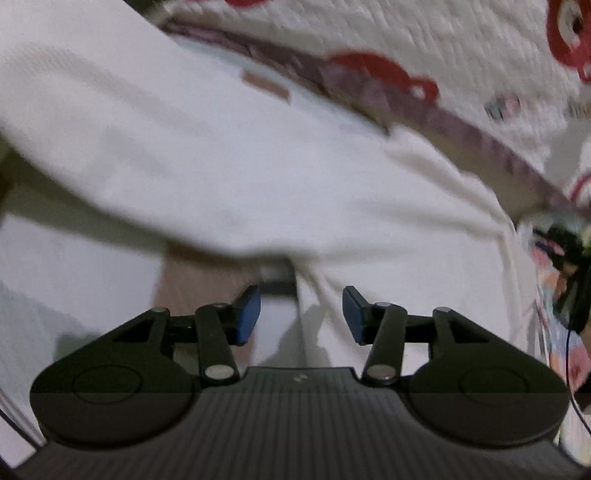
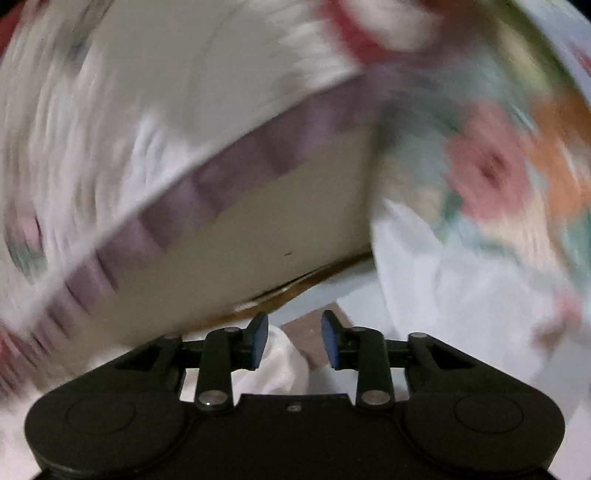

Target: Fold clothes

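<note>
A white garment [image 1: 236, 162] fills most of the left wrist view, blurred, with a small brownish label [image 1: 264, 85] near its upper edge. My left gripper [image 1: 301, 316] is open just below a hanging fold of it, and its blue pads [image 1: 248, 314] hold nothing. In the right wrist view my right gripper [image 2: 295, 341] is also open. A bunched piece of white cloth [image 2: 275, 363] lies under and beside its left pad [image 2: 259, 339], not clamped. More white fabric [image 2: 443, 280] hangs at the right.
A white quilt [image 1: 424, 33] with red shapes and a purple checked border [image 2: 207, 184] lies behind. Floral fabric [image 2: 491, 166] is at the right. A pale panel [image 2: 280, 236] sits below the border. A dark object with a cable [image 1: 567, 269] is at the right edge.
</note>
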### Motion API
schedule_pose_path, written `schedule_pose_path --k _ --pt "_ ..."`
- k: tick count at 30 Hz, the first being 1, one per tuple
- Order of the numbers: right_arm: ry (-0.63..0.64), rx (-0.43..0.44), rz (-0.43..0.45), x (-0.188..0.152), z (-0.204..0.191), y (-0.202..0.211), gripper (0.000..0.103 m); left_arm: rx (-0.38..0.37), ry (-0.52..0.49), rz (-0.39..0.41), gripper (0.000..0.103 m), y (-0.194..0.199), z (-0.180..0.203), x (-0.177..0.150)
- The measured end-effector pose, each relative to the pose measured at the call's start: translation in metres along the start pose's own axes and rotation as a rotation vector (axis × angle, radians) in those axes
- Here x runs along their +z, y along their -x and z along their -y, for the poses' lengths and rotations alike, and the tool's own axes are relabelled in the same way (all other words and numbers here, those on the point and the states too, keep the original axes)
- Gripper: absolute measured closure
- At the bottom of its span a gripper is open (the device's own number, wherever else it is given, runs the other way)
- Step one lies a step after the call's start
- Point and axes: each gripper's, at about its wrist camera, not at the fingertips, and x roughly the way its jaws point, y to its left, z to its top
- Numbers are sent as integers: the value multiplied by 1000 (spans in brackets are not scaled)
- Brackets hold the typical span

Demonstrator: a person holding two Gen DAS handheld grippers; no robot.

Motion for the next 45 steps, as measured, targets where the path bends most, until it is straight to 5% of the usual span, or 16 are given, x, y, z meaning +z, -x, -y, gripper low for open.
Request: schedule_pose_path --k 3,9,14,17,18,20,21,25,29,31,35,37,42,45 --pt "-196 86 29 -19 27 28 66 -30 -40 -56 53 -1 8 -18" --pt "-171 194 -78 -54 47 68 65 -75 -81 -180 46 1 19 -48" --pt "-60 235 -133 -63 53 107 56 -30 -110 -183 41 3 32 -59" --pt "-72 281 -153 -88 65 133 50 -98 -14 -255 43 1 33 -66" --pt "-80 286 -160 -97 70 138 49 -133 26 -283 47 -1 33 -68" --pt "-96 294 -172 -114 80 148 49 -127 46 -306 79 -6 38 -73" --pt "-104 299 -179 -123 85 153 49 -91 -27 -301 100 -8 50 -75" --pt "-90 308 -234 -143 104 166 48 47 -262 -174 100 16 93 -73" --pt "-73 375 -267 -152 126 183 48 121 -243 6 100 82 91 -55" --pt "-77 417 -307 -161 133 187 46 170 -156 11 100 93 73 -64" --pt "-77 491 -382 -180 141 193 45 247 -96 -175 99 54 52 -98" --pt "-69 516 -411 -190 137 195 45 271 -79 -175 96 53 52 -102" --pt "-33 568 -402 -197 128 218 45 265 -216 -82 77 86 86 -88" --pt "62 592 -355 -194 121 246 45 187 -346 -81 74 100 121 -81"
